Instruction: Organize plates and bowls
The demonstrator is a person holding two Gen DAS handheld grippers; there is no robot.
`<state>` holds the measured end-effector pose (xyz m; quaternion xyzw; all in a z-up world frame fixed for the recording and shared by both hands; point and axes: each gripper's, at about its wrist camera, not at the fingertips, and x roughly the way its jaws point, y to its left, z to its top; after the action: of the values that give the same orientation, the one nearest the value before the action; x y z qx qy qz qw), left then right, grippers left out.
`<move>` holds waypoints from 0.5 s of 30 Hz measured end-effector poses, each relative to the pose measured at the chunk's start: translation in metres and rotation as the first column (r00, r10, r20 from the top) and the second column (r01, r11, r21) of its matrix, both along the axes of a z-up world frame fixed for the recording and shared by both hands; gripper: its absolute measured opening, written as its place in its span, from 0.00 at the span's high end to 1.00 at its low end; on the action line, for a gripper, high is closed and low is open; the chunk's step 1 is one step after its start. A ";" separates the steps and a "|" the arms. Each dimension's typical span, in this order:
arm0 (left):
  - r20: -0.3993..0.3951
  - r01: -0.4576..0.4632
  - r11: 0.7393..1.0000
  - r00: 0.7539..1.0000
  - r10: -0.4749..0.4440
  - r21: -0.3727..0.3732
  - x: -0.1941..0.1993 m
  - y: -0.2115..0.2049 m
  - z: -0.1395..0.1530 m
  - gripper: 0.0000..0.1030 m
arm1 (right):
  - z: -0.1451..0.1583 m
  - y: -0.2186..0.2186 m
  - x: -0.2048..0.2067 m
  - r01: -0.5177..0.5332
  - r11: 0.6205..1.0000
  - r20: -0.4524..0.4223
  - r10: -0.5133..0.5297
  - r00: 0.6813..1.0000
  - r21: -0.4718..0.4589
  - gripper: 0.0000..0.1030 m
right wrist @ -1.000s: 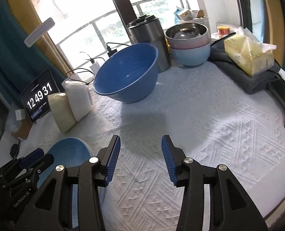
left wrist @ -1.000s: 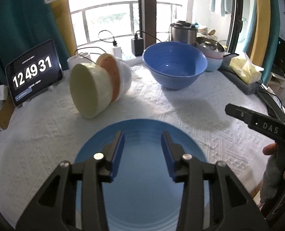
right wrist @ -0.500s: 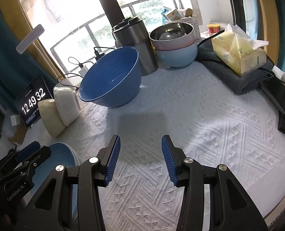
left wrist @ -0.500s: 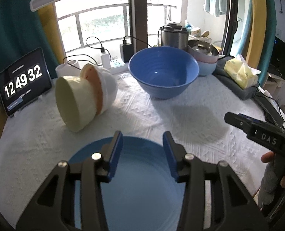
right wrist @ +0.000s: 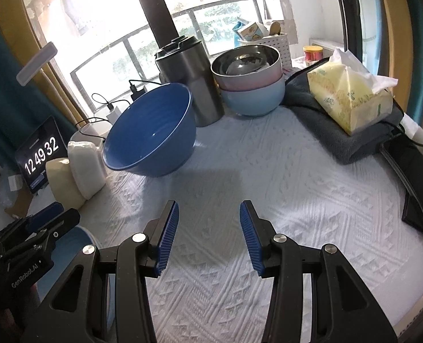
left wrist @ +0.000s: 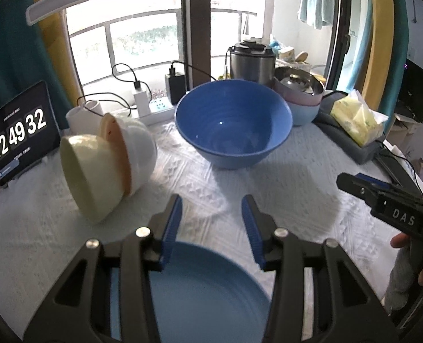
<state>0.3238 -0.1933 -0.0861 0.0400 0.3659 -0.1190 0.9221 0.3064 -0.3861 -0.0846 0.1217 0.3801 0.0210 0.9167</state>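
My left gripper is open and holds nothing. It hovers above the far rim of a flat blue plate that lies on the white cloth. Ahead stands a large blue bowl. To its left, nested cream, orange and white bowls lie on their side. A steel, a pink and a light blue bowl are stacked at the back right. My right gripper is open over bare cloth, with the blue bowl ahead on its left. The left gripper shows at that view's lower left, over the plate.
A tablet clock leans at the far left beside a white cup. A power strip with chargers and a steel pot line the window side. A tissue pack rests on a grey towel, with a dark device at the right edge.
Both grippers have moved forward across the table towards the bowls, which look larger now. The blue plate has dropped lower under the left fingers. Both grippers stay open.
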 end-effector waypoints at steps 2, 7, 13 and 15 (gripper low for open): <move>0.008 0.002 1.000 1.000 -0.002 0.004 0.006 -0.001 0.001 0.56 | 0.000 -0.001 0.004 0.001 1.000 0.002 -0.001 1.000 -0.002 0.54; 0.025 0.014 1.000 1.000 -0.014 0.007 0.019 -0.003 0.001 0.56 | 0.002 -0.001 0.016 -0.002 1.000 0.011 0.002 1.000 -0.011 0.54; 0.022 0.013 1.000 1.000 -0.013 0.003 0.036 -0.002 -0.005 0.56 | 0.006 -0.001 0.030 -0.006 1.000 0.025 0.006 1.000 -0.023 0.54; 0.016 0.007 1.000 1.000 -0.007 -0.010 0.043 0.001 -0.007 0.56 | 0.007 0.000 0.035 -0.009 1.000 0.033 0.010 0.999 -0.030 0.54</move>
<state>0.3671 -0.1925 -0.0932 0.0375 0.3580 -0.1236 0.9247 0.3411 -0.3858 -0.0778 0.1059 0.3655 0.0218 0.9245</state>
